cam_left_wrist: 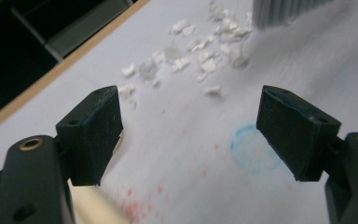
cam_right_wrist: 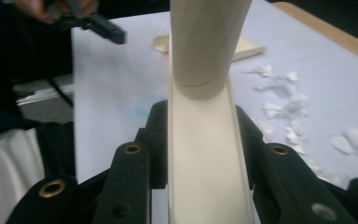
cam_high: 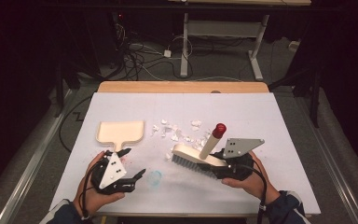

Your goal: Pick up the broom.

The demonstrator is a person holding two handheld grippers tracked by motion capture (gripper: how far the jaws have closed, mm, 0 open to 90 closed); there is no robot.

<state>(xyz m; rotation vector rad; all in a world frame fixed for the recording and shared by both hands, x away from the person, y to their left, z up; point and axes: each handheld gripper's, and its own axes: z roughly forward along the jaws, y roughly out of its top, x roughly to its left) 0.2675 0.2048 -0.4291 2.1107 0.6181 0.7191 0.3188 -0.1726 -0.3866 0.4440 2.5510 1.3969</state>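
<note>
A: What job is being done here?

B: Paper bits [cam_high: 179, 133] are to be swept into the dustpan [cam_high: 120, 132], it seems. The brush [cam_high: 198, 158] is held tight by the right gripper [cam_high: 223, 169], whose jaws are shut on the brush's flat back. The bristles are set on the table [cam_high: 270, 140], just at 5 o'clock of the bits.

A: And the left gripper [cam_high: 135, 163]?

B: Its jaws are spread wide and nothing is held between them. It is kept above the table, at 5 o'clock of the dustpan handle.

A: What is needed next?

B: The dustpan handle should probably be grabbed by the open jaws, so the pan can be kept steady. Then the bits could be pushed toward 9 o'clock, into the pan.

A: Is anything hard to see?

B: In the left gripper view, the brush [cam_left_wrist: 289, 11] is cut off at the top edge, and the pan handle [cam_left_wrist: 95, 207] is partly hidden behind the near jaw. In the right gripper view, much of the table is blocked by the brush handle [cam_right_wrist: 205, 42]. How many bits lie under the bristles cannot be told.
</note>
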